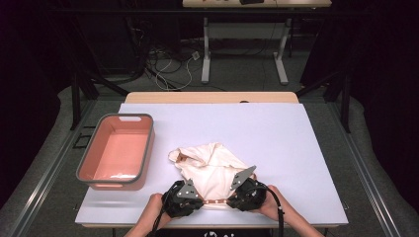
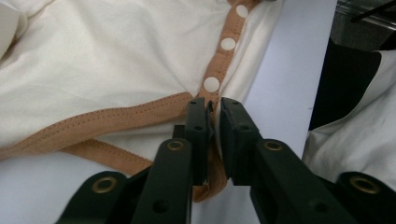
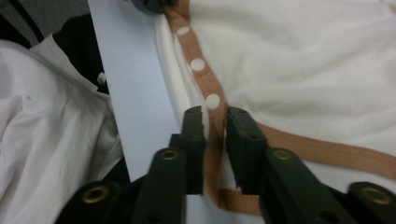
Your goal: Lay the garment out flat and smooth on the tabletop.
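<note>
Currently one cream garment (image 1: 210,165) lies crumpled on the white table (image 1: 276,143), just right of the one pink bin (image 1: 118,150), its near edge toward the person. Two grippers work that near edge. The left gripper (image 2: 212,105) has its jaws narrowed onto the tan trim band (image 2: 93,122), pinching it at the corner just below a row of white snaps (image 2: 211,84); three snaps are countable there. The right gripper (image 3: 215,114) has its jaws drawn close on the same band, one to each side, again with three snaps visible above. In the high view both grippers sit at the garment's near hem, one hand (image 1: 150,210) behind each.
</note>
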`<state>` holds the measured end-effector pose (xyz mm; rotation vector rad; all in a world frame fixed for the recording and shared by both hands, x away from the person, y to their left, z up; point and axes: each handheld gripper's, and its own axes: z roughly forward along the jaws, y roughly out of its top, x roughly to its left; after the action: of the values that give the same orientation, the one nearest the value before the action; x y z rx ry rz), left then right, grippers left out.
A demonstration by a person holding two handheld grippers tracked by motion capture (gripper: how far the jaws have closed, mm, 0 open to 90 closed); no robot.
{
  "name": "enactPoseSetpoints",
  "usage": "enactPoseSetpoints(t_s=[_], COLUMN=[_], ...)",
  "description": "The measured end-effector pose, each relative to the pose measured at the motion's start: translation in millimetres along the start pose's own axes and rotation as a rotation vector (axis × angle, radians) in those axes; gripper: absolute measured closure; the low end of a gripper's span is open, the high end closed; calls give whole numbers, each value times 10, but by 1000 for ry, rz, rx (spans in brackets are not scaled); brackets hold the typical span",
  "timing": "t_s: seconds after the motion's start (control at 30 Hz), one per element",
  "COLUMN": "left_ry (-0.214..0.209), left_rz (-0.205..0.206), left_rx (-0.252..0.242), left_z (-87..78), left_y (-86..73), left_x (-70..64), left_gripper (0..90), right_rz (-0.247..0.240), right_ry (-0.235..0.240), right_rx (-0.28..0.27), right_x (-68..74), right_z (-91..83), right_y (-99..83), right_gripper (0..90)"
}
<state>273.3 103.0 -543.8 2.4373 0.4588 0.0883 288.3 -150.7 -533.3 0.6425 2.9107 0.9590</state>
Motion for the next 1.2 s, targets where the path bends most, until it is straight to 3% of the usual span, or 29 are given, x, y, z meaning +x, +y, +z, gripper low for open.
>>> enactPoseSetpoints(t_s=[0.03, 0.07, 0.1, 0.13, 0.2, 0.23, 0.27, 0.3, 0.33, 0.4, 0.43, 0.47, 0.5, 0.53, 0.63, 0.67, 0.73, 0.77, 0.8, 0.97, 1.07, 1.2], left_ry=[9, 13, 20, 31, 38, 45, 52, 59, 72, 84, 114, 114, 129, 171, 204, 226, 258, 296, 314, 349, 342, 344], left_rz=[-7, -18, -29, -42, -71, -85, -100, -108, -116, -143, -163, -163, -174, -199, -230, -245, -287, -311, -315, -319, -334, -351], left_rx=[0, -5, -10, -11, -24, -27, -24, -27, -29, -26, -40, -40, -45, -50, -57, -58, -65, -58, -52, -32, -38, -48], left_z=[-8, -16, -27, -34, -51, -59, -66, -75, -85, -108, -138, -138, -149, -166, -177, -180, -178, -172, -164, -114, -86, -52], left_y=[2, 1, -2, -3, -13, -17, -19, -26, -32, -38, -50, -50, -56, -70, -88, -97, -116, -125, -124, -100, -89, -83], left_x=[20, 41, 59, 82, 122, 141, 162, 181, 200, 242, 273, 273, 288, 313, 349, 370, 419, 463, 476, 507, 546, 593], left_gripper=[737, 649, 649, 544, 534, 456, 456, 428, 428, 371, 365, 364, 363, 362, 363, 368, 370, 372, 373, 368, 359, 368], right_rz=[0, 24, 24, 31, 42, 63, 63, 80, 80, 104, 108, 108, 116, 116, 116, 118, 122, 116, 107, 109, 107, 104], right_ry=[0, -37, -37, -91, -117, -171, -171, -221, -221, -281, -296, -296, -328, -352, -384, -420, -444, -460, -471, -490, -495, -495], right_rx=[0, -15, -15, -36, -47, -64, -64, -70, -70, -75, -84, -84, -84, -88, -93, -96, -101, -95, -91, -61, -57, -54], right_x=[0, -48, -48, -111, -145, -217, -217, -279, -279, -353, -378, -378, -412, -423, -455, -475, -497, -506, -520, -572, -587, -617], right_z=[0, -38, -38, -74, -89, -115, -115, -134, -134, -157, -163, -163, -180, -184, -195, -204, -206, -200, -188, -120, -98, -58], right_y=[0, -9, -9, -26, -36, -58, -58, -82, -82, -116, -125, -125, -134, -141, -150, -155, -157, -155, -154, -144, -138, -143], right_gripper=[665, 616, 616, 576, 573, 568, 568, 568, 568, 587, 602, 602, 610, 618, 628, 634, 634, 634, 632, 625, 654, 773])
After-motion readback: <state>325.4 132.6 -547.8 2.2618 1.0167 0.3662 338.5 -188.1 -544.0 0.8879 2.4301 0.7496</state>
